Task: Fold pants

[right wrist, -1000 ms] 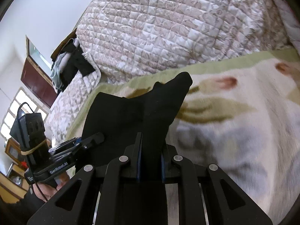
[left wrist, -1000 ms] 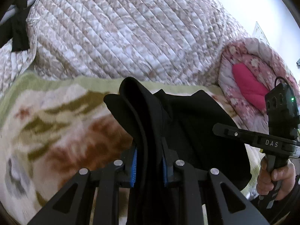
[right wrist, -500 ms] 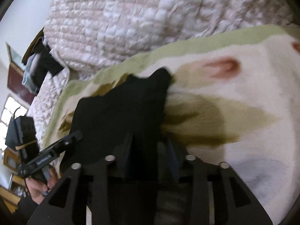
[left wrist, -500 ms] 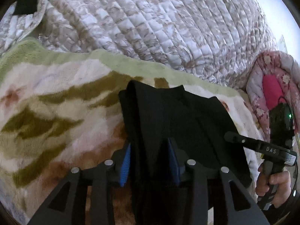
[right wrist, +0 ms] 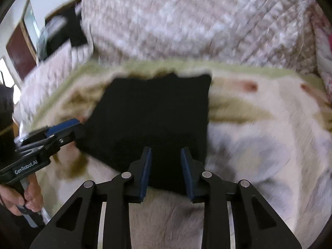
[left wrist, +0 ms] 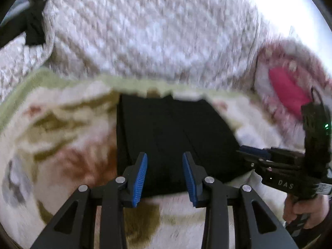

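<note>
Two tool labels: "DAS" (left wrist: 285, 184), "GenRobot.AI" (right wrist: 26, 167)

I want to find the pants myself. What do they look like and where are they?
Look at the fluffy cream blanket with green and brown patches, spread in front of the big quilted beige bedcover. On it lies a flat, folded black cloth rectangle: the pants, the only plain dark thing on the blanket.

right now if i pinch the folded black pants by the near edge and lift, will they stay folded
Probably not. The black pants lie as flat soft layers, so they would likely droop and open. They look light, and on the fuzzy blanket a push would probably bunch them, not slide them. Nothing is between the left gripper jaws, which are closing.
</note>
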Demonstrator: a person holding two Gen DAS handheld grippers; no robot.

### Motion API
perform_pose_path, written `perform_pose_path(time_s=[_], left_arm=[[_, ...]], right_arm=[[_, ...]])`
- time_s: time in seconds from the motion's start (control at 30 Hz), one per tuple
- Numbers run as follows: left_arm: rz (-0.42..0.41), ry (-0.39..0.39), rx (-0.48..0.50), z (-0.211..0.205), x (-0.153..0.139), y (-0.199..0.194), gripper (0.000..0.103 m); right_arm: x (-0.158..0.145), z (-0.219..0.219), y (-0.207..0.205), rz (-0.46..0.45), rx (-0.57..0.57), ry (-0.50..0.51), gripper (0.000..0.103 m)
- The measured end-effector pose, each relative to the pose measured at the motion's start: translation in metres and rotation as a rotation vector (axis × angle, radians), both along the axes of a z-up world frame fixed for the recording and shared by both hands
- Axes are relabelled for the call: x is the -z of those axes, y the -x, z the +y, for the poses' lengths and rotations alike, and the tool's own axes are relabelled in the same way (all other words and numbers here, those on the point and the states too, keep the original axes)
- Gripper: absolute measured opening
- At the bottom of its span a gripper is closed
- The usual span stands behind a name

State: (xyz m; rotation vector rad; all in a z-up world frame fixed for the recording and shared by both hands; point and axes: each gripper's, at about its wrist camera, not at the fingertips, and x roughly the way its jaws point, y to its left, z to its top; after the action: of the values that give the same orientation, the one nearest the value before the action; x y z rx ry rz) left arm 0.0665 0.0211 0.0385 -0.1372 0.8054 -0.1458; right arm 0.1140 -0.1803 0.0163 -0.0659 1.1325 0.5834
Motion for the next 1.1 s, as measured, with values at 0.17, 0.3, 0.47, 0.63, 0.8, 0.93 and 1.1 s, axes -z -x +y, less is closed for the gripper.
perform_pose_path(time_s=[0.17,0.3,0.47,0.63,0.8,0.93,1.1], left_arm=[[-0.004,-0.027,-0.024,0.000,0.002,-0.002,0.038],[-0.014,-0.041,-0.057,-0.003,-0.003,0.016,0.038],[0.002,-0.054,-0.080,-0.008,0.000,0.040,0.038],[0.024,-0.066,-0.093,-0.012,0.004,0.054,0.038],[0.035,-0.090,-0.097,-0.013,0.011,0.056,0.038],[0.057,-0.098,-0.116,-0.009,0.018,0.051,0.038],[0.088,-0.110,-0.116,-0.010,0.028,0.047,0.040]], right_arm=[[-0.014,-0.009,0.003,-0.020,0.034,-0.022,0.030],[-0.027,-0.022,0.023,-0.040,0.060,-0.037,0.030],[-0.034,-0.026,0.047,-0.032,0.070,-0.041,0.032],[-0.033,-0.022,0.060,-0.045,0.050,-0.007,0.045],[-0.026,-0.018,0.060,-0.048,0.036,0.022,0.047],[-0.017,-0.015,0.059,-0.017,0.029,0.029,0.047],[-0.009,-0.012,0.057,0.000,0.032,0.041,0.051]])
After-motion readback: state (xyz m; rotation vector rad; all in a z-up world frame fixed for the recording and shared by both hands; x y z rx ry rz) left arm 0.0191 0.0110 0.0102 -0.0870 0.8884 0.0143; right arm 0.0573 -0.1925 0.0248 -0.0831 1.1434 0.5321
